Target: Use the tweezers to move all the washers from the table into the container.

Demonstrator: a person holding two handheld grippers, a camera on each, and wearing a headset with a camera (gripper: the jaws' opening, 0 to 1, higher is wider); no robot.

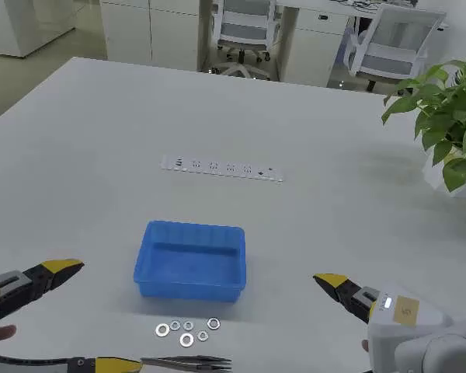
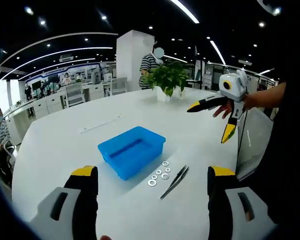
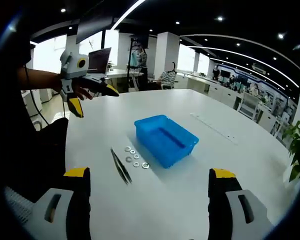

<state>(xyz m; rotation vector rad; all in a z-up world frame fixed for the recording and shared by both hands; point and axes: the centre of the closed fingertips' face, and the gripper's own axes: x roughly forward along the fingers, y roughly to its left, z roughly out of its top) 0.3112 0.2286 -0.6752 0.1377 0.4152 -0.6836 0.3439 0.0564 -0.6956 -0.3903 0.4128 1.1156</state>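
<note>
Nothing done: washers (image 1: 188, 331) and tweezers (image 1: 190, 361) lie on the bench (image 1: 101, 155), container (image 1: 190, 260) empty; left tool (image 2: 152, 173) and right tool (image 3: 150, 173) gape wide, holding nothing.

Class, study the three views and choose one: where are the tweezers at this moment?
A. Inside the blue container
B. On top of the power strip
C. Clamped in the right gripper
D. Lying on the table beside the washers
D: the tweezers lie flat on the table next to the cluster of washers, outside the blue container, with nothing gripping them.
</note>
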